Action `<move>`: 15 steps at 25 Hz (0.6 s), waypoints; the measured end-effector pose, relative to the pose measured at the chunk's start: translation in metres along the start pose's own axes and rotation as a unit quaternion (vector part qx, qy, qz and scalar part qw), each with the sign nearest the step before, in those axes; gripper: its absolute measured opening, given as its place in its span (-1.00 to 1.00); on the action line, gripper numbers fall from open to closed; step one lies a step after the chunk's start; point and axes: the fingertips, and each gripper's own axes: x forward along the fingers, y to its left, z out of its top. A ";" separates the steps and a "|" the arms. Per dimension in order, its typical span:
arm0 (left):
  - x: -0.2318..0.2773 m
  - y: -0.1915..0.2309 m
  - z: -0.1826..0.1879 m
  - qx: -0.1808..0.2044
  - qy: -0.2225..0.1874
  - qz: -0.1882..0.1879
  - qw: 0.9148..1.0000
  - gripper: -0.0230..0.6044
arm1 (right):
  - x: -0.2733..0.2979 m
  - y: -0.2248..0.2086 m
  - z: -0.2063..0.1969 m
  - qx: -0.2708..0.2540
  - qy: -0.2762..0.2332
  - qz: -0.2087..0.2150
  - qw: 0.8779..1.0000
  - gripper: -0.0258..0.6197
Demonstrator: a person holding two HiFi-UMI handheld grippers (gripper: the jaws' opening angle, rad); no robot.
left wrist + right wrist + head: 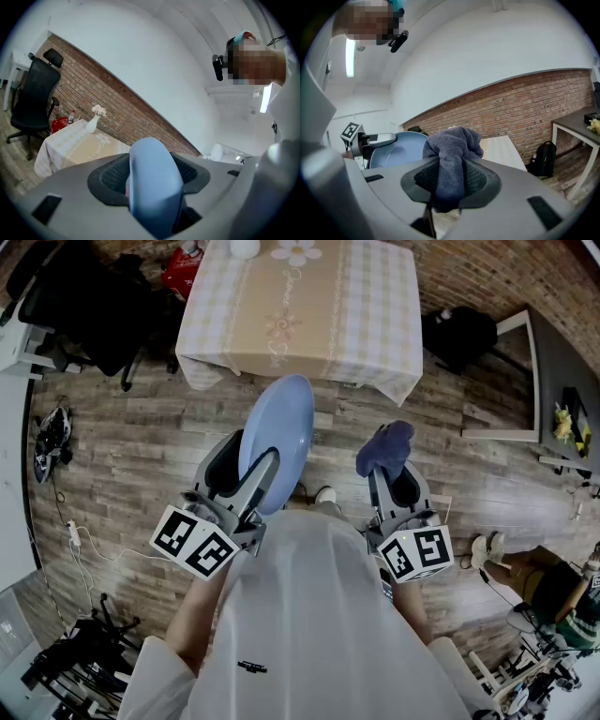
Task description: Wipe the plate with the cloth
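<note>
left gripper (246,486) clamps plate (276,439) upright, right gripper (394,486) pinches cloth (385,447) just beside; best press bunched cloth flat against plate face.

No legible text, number or brand is present. Tablecloth (298,306) on the worktop: one cursive line, too small to read. Marker cube (194,542) of the left hand-held gripper (253,486) and marker cube (417,554) of the right hand-held gripper (392,474): coded black-and-white squares only, no characters.

blue plate (277,439) held, cloth (385,446) held
</note>
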 end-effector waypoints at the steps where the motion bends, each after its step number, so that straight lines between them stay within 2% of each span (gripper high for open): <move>1: -0.002 -0.002 -0.002 0.001 0.000 0.001 1.000 -0.05 | -0.002 -0.001 0.000 0.000 -0.002 0.000 1.000 -0.53; 8: -0.010 0.003 0.003 0.000 -0.008 0.011 1.000 -0.06 | 0.000 0.002 -0.004 -0.004 0.002 0.003 1.000 -0.54; 15: -0.015 0.047 0.033 -0.008 -0.021 0.020 1.000 -0.06 | 0.043 0.033 0.008 -0.005 -0.007 0.029 1.000 -0.54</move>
